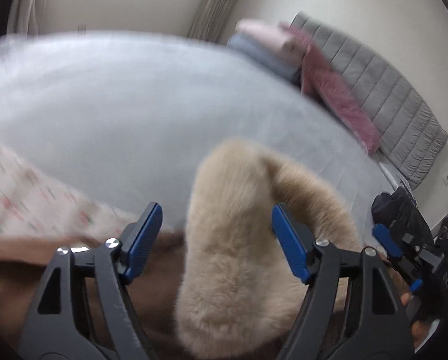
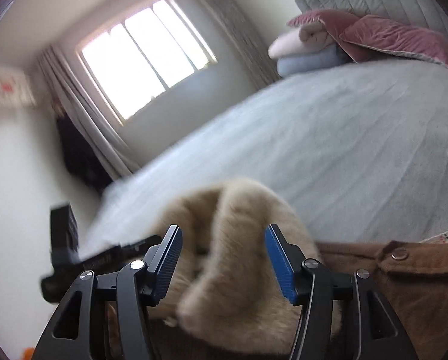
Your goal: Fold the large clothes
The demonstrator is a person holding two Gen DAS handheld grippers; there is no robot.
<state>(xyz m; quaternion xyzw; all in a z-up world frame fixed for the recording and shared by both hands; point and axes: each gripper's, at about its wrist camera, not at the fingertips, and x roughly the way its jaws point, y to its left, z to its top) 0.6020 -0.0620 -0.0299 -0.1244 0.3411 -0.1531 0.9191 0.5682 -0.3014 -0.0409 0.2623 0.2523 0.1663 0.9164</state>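
Brown coat with cream fleece collar at near edge of bed. Collar between spread, non-gripping pads of left gripper and right gripper. Left gripper judged nearer; collar running away from both.

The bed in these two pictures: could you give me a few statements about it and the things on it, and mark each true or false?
1. A fluffy beige collar sits between the pads of the left gripper. True.
2. The brown coat has a round button showing. True.
3. The folded blankets near the grey headboard are green and yellow. False: they are pale pink and light blue.
4. The bed sheet is dark red. False: it is light blue-grey.
5. The right gripper is clamped fully shut. False: its pads stand apart around the fur.
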